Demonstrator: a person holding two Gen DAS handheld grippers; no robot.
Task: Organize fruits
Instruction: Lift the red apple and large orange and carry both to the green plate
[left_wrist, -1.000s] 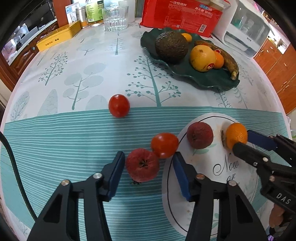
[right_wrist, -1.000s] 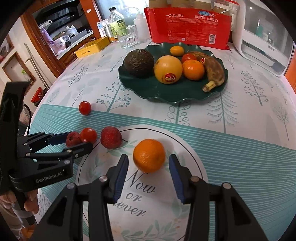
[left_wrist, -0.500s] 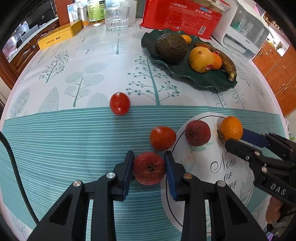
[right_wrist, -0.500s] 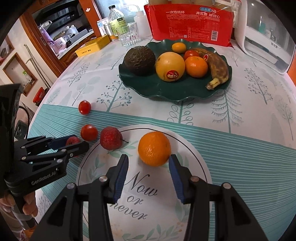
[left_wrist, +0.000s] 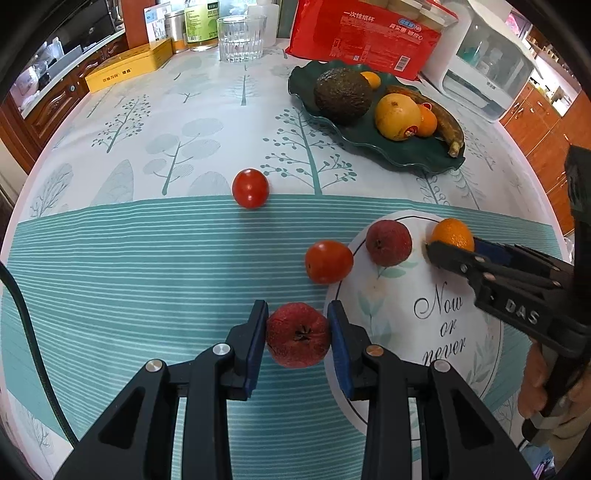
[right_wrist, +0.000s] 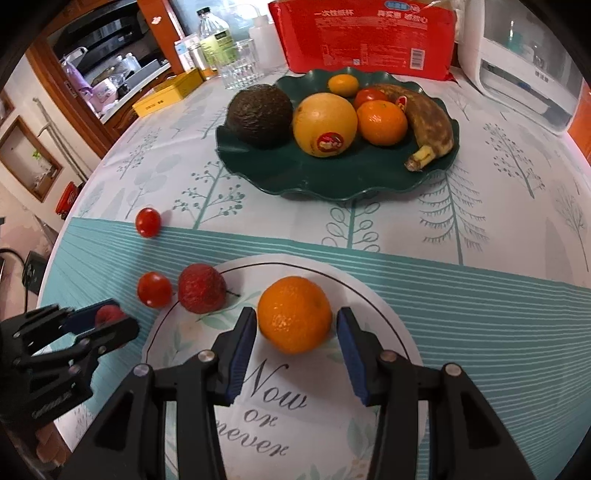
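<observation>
While the left gripper (left_wrist: 298, 334) is clamped on a small dark-red wrinkled fruit (left_wrist: 298, 335), blue pads pressed to both its sides, that fruit sits low over the teal-striped part of the worktop (left_wrist: 147, 266), just left of a white round printed patch with black lettering (left_wrist: 443, 325). Over that patch the right gripper (right_wrist: 295, 338) straddles a round orange mandarin (right_wrist: 294, 314); its jaws have just been closing, yet a slim gap shows at each pad, so it is not yet pinched. Just beyond, a rough red lychee-like fruit (left_wrist: 388, 243) lies on the patch's rim, with a glossy red cherry tomato (left_wrist: 328, 261) just beside it on the stripes. A second cherry tomato (left_wrist: 250, 188) rests well apart, at the stripes' far edge. Farther back stands a dark green wavy-rimmed plate (right_wrist: 258, 166) holding a dark avocado (right_wrist: 259, 115), a yellow stickered grapefruit (right_wrist: 325, 124), an orange (right_wrist: 382, 122), a browned banana (right_wrist: 430, 120), a tomato and a small mandarin. Behind it are a ribbed drinking glass (left_wrist: 241, 37), a yellow tin box (left_wrist: 129, 69) and a red paper-cup package (left_wrist: 364, 37).
</observation>
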